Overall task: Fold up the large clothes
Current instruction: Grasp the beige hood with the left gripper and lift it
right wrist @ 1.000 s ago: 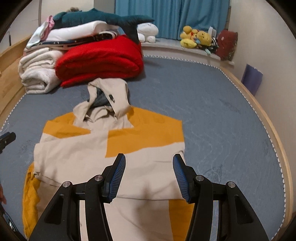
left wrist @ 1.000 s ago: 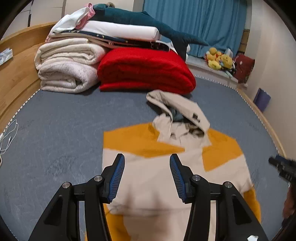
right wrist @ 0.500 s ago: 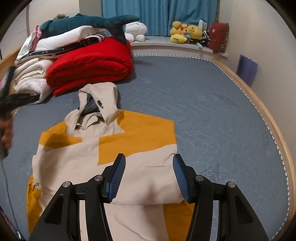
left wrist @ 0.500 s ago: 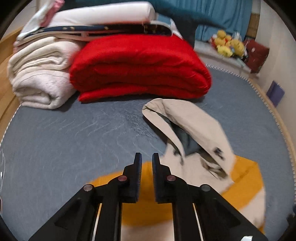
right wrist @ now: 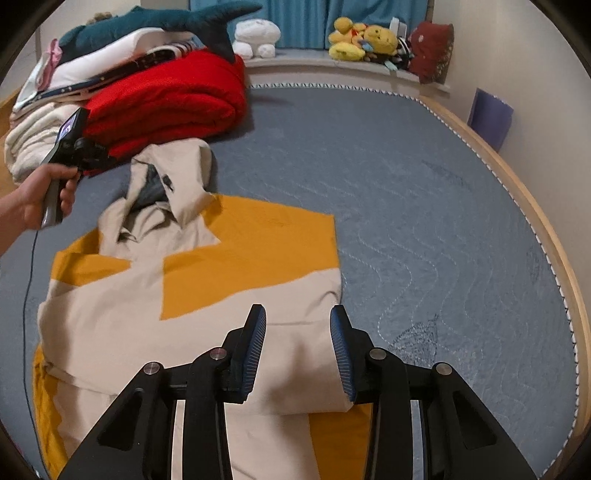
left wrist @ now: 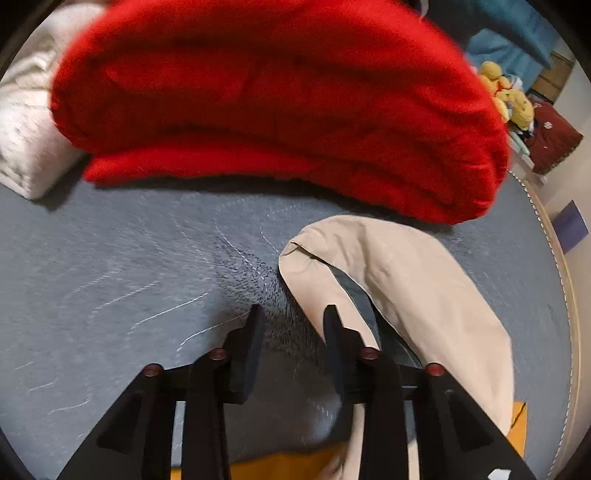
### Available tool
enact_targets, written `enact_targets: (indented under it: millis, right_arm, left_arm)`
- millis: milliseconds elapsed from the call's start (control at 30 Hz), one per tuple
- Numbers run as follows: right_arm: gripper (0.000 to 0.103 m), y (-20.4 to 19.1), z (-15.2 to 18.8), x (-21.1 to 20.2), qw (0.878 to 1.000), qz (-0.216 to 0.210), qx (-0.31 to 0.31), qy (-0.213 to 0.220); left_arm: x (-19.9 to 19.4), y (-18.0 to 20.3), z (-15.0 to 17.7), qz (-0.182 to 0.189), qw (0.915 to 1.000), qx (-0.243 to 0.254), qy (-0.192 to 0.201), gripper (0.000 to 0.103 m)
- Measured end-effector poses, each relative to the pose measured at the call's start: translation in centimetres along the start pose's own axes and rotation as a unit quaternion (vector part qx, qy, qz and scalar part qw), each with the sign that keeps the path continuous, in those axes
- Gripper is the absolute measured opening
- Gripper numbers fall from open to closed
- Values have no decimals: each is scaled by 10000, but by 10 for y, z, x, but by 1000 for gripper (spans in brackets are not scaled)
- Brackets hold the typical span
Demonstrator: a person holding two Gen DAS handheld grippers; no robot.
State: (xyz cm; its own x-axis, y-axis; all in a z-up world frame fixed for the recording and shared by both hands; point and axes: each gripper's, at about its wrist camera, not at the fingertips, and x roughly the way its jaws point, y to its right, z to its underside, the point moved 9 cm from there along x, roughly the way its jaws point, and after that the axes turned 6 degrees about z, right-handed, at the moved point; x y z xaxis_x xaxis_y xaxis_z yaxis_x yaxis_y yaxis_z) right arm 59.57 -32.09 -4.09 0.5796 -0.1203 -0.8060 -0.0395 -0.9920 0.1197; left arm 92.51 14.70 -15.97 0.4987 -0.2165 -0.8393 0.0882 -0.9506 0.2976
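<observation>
Left wrist view, blurred. White folded bedding [left wrist: 29, 122] sits at the far left on the grey quilted bed [left wrist: 110, 266]. The red folded blanket [left wrist: 280, 103] fills the upper frame next to it. My left gripper [left wrist: 293, 325] points down at the bed just left of the jacket's beige hood [left wrist: 406, 288]. Jaws are parted and opening; between them I see only bed cover. The right-hand finger lies against or just over the hood's near edge; I cannot tell which through the blur. Yellow plush toys [left wrist: 509, 99] and a dark red cushion [left wrist: 554, 140] sit at the far right.

Right wrist view, sharp. At far left a hand [right wrist: 40, 199] grips the left gripper's handle, its body [right wrist: 79, 147] reaching toward the hood [right wrist: 173, 177], in front of the red blanket [right wrist: 166, 107]. A teal shark plush [right wrist: 166, 26] lies on top of the bedding stack. The beige and orange jacket [right wrist: 147, 310] lies flat on the bed, front up, hood toward the blanket, sleeves folded in across the body. My right gripper [right wrist: 297, 347] hovers over the jacket's right side, near the folded edge. Jaws are spread and closing; jacket fabric lies below the gap, nothing pinched. Bare bed [right wrist: 424, 221] extends to the right, with its wooden rim [right wrist: 546, 236] beyond.
</observation>
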Motion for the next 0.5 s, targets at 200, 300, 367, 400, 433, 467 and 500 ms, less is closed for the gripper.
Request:
enact_targets:
  millis: [200,300,367,400,433,467,500]
  right_arm:
    - [37,13,3,13,9998,49,127,-111]
    - [38,13,6,21,9996,-20,165,-230]
    - [37,13,7,24,9995,-26,189,-251]
    - [38,12,6,25,9994,-46,216,-249]
    - [37,12,6,25,9994,-60,240,-237]
    - [37,11,5,25,9994,-67,239,-220]
    - [37,11,5,26,9995,-70,222,-209]
  left_arm:
    - [43,-8,-12,319,9979,-554,-137,36]
    - [56,-4,-20,496,9961,-717,-145,36]
    - [64,-4,-18,497,9945,-903,-177,36]
    - [68,-3,-16,487,9941,-944,-204,35]
    - [69,-2,-14,415,9948,-912,-178,23]
    - [69,-2,-14,359,9957,-841,-128,8]
    - [64,1,-13,386,9961,-783,-80,6]
